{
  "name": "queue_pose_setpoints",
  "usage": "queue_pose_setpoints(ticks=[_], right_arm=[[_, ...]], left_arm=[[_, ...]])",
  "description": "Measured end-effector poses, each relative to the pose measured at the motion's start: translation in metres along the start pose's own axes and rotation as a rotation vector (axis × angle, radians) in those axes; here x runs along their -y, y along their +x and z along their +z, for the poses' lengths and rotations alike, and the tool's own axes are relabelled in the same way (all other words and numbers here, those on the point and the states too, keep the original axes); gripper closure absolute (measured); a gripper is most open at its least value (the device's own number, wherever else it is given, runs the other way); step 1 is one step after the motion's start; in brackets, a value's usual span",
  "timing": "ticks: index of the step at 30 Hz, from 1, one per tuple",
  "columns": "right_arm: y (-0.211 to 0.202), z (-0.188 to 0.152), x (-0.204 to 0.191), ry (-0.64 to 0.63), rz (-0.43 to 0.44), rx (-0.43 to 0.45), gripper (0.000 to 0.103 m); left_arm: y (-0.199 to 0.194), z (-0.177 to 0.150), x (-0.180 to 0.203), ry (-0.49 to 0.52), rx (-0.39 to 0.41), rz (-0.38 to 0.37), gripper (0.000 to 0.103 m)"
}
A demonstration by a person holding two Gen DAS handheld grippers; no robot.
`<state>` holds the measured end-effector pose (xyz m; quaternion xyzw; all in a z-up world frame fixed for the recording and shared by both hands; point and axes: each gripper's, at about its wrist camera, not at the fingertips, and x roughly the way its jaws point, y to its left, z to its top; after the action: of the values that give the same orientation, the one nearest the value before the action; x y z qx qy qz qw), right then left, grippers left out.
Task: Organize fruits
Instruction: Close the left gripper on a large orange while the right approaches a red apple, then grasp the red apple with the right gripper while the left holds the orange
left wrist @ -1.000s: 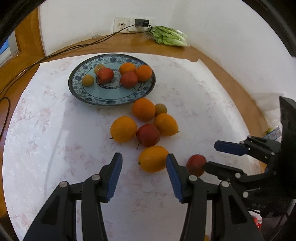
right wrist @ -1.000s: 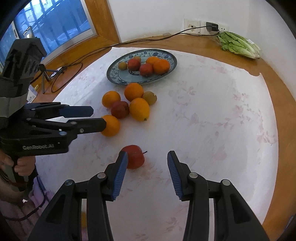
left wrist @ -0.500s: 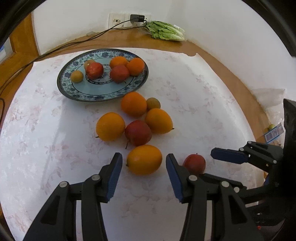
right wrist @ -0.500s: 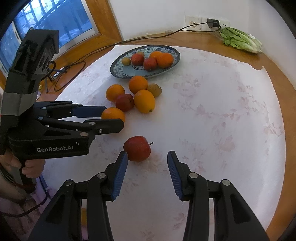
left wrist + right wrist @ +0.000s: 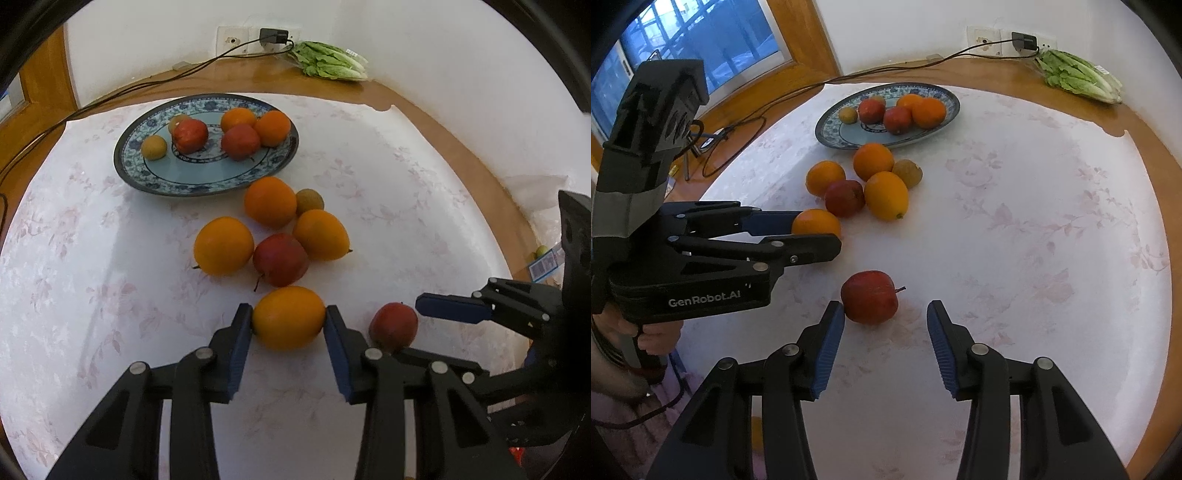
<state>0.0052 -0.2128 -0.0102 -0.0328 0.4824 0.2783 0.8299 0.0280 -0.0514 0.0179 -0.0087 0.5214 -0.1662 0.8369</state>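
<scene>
Orange fruit [image 5: 289, 317], the nearest of the loose ones, sits on the white floral cloth [image 5: 92, 266] of the table [image 5: 424, 110], with the left gripper [image 5: 289, 325] around it: both blue fingers [image 5: 242, 332] touch its sides, pinching it. Just beyond it, almost touching, lies a red apple [image 5: 280, 259], flanked by an orange [image 5: 223, 245] on one side and an oval orange fruit [image 5: 320, 234] on the other; farther back are another orange [image 5: 270, 201] and a small brownish fruit [image 5: 309, 201]. This cluster lies between the held fruit and the blue patterned plate [image 5: 192, 184], which carries two red apples, two oranges and two small yellowish fruits. To the right, a second red apple [image 5: 870, 297] rests apart from the cluster, stem pointing right. The right gripper [image 5: 885, 332] faces it with fingers [image 5: 940, 339] spread wide; the left one is at the apple's side, the other well off it. Against the far wall lie a bag of lettuce [image 5: 330, 64] and a black cable [image 5: 147, 83] running from a plugged-in charger [image 5: 274, 36].
</scene>
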Motion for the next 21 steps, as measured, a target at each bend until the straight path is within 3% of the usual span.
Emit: queue_pose_setpoints(ticks=[21], right_arm=[[0.008, -0.001, -0.008, -0.014, 0.003, -0.021, 0.055]], left_arm=[[-0.019, -0.007, -0.027, -0.082, 0.033, 0.008, 0.062]])
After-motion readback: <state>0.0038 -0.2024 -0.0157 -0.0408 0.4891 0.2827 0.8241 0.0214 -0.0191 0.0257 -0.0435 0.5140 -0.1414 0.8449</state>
